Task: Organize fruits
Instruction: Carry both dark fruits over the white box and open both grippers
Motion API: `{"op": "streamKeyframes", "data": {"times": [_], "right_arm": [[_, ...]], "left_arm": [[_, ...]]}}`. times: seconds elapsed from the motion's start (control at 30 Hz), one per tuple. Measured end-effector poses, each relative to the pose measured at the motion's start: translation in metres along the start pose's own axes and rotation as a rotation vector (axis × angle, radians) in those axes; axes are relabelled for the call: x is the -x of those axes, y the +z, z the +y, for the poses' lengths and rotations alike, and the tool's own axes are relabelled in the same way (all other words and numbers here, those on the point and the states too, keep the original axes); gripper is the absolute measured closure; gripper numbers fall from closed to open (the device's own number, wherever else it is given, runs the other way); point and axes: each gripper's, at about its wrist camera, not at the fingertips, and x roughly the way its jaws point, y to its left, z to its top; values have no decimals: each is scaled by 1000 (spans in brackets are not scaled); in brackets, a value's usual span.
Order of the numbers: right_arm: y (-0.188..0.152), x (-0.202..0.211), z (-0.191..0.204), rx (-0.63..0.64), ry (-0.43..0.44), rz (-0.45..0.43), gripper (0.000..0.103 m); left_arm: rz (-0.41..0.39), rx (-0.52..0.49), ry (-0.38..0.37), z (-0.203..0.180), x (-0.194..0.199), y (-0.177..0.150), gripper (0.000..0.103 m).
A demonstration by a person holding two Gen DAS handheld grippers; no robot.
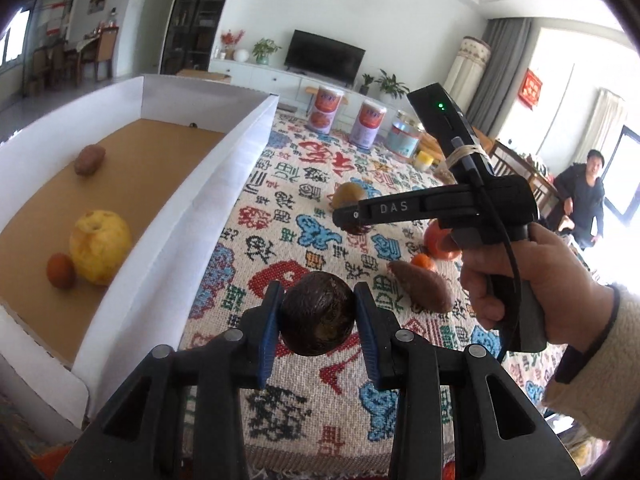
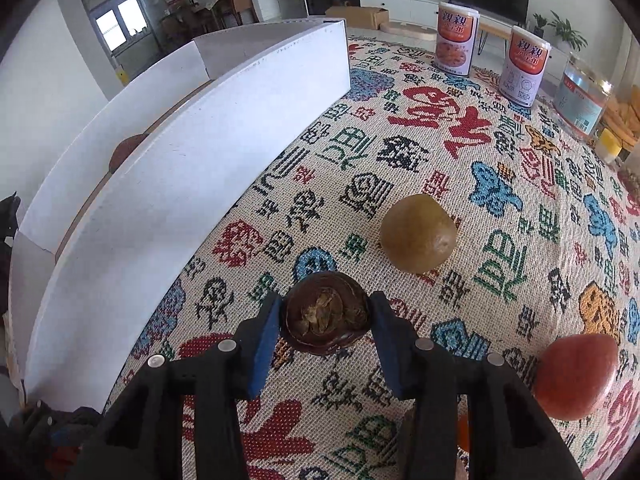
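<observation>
My left gripper (image 1: 318, 318) is shut on a dark brown round fruit (image 1: 318, 314), held above the patterned tablecloth just right of the white box (image 1: 224, 176). The box holds a yellow apple (image 1: 100, 246), a small brown fruit (image 1: 61, 271) and a brown potato-like fruit (image 1: 89, 159). My right gripper (image 2: 324, 322) is shut on a dark brown cracked fruit (image 2: 326, 314) low over the cloth; it also shows in the left wrist view (image 1: 352, 218). A greenish-brown round fruit (image 2: 418, 233) lies ahead of it. A red-orange fruit (image 2: 574, 376) lies to its right.
A sweet potato (image 1: 422, 292) and a small orange fruit (image 1: 424, 262) lie on the cloth. Two tall cans (image 2: 456, 38), (image 2: 526, 66) and a clear jar (image 2: 584, 96) stand at the table's far side. A person (image 1: 584, 196) stands at the far right.
</observation>
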Motion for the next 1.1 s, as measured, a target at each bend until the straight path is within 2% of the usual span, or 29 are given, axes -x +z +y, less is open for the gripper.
{"op": "streamKeyframes", "data": {"times": [0.07, 0.13, 0.2, 0.3, 0.4, 0.47, 0.57, 0.63, 0.67, 0.7, 0.77, 0.87, 0.93, 1.0, 1.1], "right_arm": [[-6, 18, -2, 22, 29, 4, 58], [-8, 31, -4, 17, 60, 32, 58], [-3, 46, 4, 17, 105, 20, 58], [20, 76, 41, 64, 194, -51, 58], [48, 86, 95, 148, 252, -96, 58], [62, 76, 130, 203, 259, -91, 58], [73, 45, 164, 228, 253, -38, 58], [72, 25, 178, 245, 237, -8, 58], [71, 15, 181, 248, 231, 13, 55], [69, 9, 181, 244, 234, 27, 48], [65, 16, 174, 219, 255, -10, 42], [58, 53, 155, 216, 266, -111, 37], [47, 84, 138, 233, 242, -181, 27], [28, 111, 115, 244, 203, -236, 7], [-21, 134, 70, 252, 102, -292, 3]], "left_arm": [[1, 23, -5, 2, 5, 3, 67], [6, 98, -23, 11, 14, 14, 67], [-26, 167, -16, 25, 30, 33, 67], [-60, 215, 104, 56, 47, 67, 67], [-31, 248, 251, 100, 44, 91, 67], [17, 254, 360, 130, 29, 96, 67], [90, 266, 443, 158, 10, 86, 66], [105, 270, 484, 164, 5, 78, 53], [99, 271, 498, 163, 8, 75, 38], [78, 275, 503, 160, 12, 72, 30], [32, 276, 484, 151, 24, 69, 27], [-18, 252, 442, 125, 37, 71, 26], [-47, 218, 387, 97, 46, 72, 20], [-64, 163, 319, 62, 50, 67, 18], [-30, 65, 217, 8, 40, 48, 14]]}}
